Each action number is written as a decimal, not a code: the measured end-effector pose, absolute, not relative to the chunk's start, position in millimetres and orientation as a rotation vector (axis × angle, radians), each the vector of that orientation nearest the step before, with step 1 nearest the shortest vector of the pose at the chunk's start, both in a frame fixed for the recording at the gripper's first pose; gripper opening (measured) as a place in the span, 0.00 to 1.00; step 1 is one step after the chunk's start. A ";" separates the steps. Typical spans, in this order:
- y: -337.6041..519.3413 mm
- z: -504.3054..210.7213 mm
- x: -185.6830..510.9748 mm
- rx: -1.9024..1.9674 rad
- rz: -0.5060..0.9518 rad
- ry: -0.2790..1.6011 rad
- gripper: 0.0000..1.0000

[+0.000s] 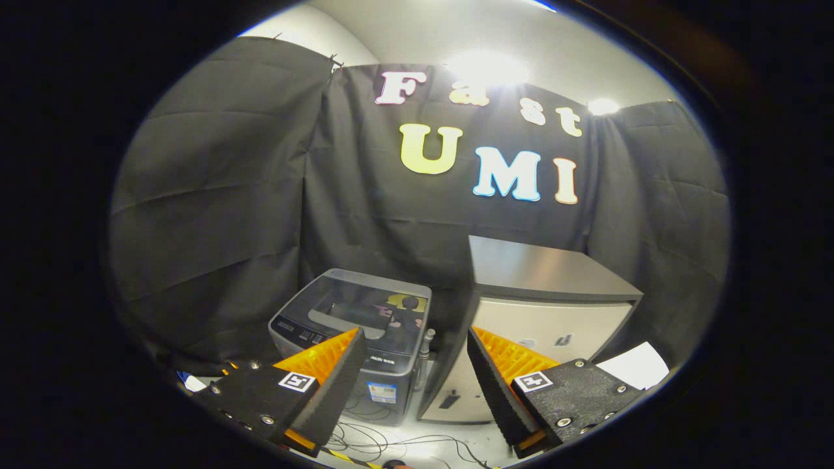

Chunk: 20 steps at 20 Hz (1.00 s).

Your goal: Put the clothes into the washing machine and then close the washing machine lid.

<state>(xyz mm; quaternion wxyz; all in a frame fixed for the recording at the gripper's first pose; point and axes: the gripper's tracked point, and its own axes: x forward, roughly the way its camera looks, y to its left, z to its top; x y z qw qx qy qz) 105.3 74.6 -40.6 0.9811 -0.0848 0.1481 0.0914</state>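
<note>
While the gripper point(414, 365) is held with fingers spread wide and nothing between them, the washing machine point(355, 332) is seen just beyond its left finger, lid down. A grey cabinet point(541, 306) stands just beside the machine. Cables point(404, 446) lie on the floor below.

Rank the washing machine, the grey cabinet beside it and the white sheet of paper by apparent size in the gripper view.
1. Grey cabinet, largest.
2. Washing machine, lid shut.
3. White paper, smallest.
Cabinet and washer sit at similar range, so the order seems fair. The gripper is open, holding nothing.
</note>
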 end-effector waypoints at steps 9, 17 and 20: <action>-56.6 22.2 15.0 -0.155 0.164 0.164 0.95; -94.0 33.3 -20.4 -0.111 0.169 0.124 0.95; -102.9 31.0 -24.0 -0.105 0.162 0.123 0.95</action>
